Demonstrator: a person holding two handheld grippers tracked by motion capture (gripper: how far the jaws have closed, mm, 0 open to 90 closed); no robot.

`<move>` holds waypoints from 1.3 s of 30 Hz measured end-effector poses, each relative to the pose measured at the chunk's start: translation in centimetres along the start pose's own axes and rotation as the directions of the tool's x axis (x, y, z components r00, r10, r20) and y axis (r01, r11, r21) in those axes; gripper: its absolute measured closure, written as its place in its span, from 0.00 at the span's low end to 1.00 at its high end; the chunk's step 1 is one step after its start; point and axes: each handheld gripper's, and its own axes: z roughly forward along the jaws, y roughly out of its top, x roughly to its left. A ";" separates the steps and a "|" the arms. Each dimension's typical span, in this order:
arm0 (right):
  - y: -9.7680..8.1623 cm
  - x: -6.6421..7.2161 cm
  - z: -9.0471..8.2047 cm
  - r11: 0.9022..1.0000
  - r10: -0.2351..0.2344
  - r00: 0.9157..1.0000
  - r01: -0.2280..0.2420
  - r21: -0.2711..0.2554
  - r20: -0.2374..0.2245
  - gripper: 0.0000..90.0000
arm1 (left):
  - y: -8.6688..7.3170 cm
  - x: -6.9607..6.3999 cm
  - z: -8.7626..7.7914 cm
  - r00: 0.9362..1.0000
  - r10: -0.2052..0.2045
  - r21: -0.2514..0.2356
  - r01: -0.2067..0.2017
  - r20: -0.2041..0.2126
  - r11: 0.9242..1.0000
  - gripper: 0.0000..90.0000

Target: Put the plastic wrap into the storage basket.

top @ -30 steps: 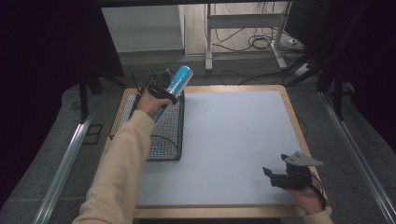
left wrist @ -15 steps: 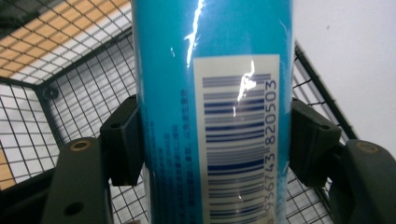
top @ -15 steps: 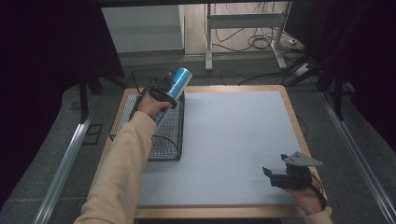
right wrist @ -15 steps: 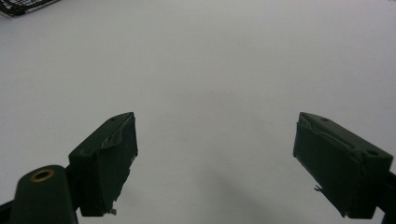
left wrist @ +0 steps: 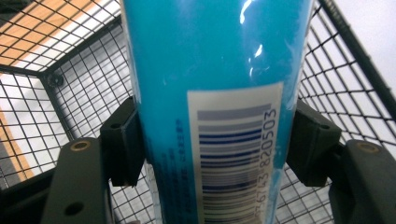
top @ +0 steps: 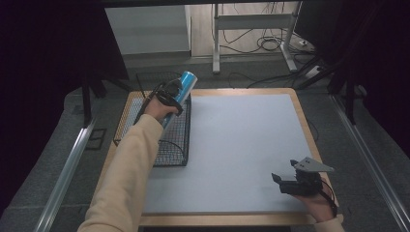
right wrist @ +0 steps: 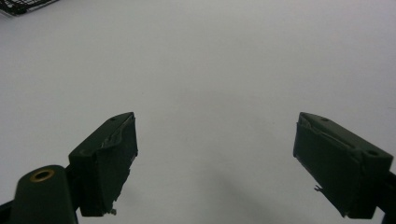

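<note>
There is one blue can (top: 183, 87) with one barcode label (left wrist: 233, 154) on it. There is one black wire basket (top: 164, 140) at the left side of one table (top: 241, 145). Two grippers are there: the left gripper (top: 167, 94) far, the right gripper (top: 285, 182) near.

Grey floor (top: 58, 159), cables (top: 270, 46) behind

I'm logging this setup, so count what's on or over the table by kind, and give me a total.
Blue can: 1
Wire basket: 1
Grippers: 2, the left gripper shut on the can, the right gripper open over the table
Total: 4
</note>
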 end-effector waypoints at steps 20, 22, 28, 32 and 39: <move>0.0 0.1 -0.1 1.000 -0.004 1.000 0.004 0.002 -0.002 0.15 | 0.0 -0.6 -2.2 1.000 -0.019 -0.110 0.017 -0.014 0.994 0.20; 0.0 0.1 0.0 1.000 -0.004 1.000 0.004 0.004 0.000 0.15 | -0.2 -0.8 -2.6 1.000 -0.025 -0.134 0.024 -0.002 0.991 0.19; 0.0 0.1 0.0 1.000 -0.005 1.000 0.005 0.006 0.001 0.15 | -1.4 -1.5 -4.1 1.000 -0.001 -0.187 0.005 0.020 0.982 0.19; 0.0 0.3 0.1 1.000 -0.008 1.000 0.008 0.013 0.000 0.15 | -2.6 -2.1 -5.3 0.997 0.012 -0.241 0.006 0.073 0.970 0.19; 0.1 0.4 0.2 1.000 -0.008 1.000 0.008 0.013 0.000 0.15 | -4.1 -3.9 -7.1 0.991 0.079 -0.340 -0.037 0.110 0.940 0.20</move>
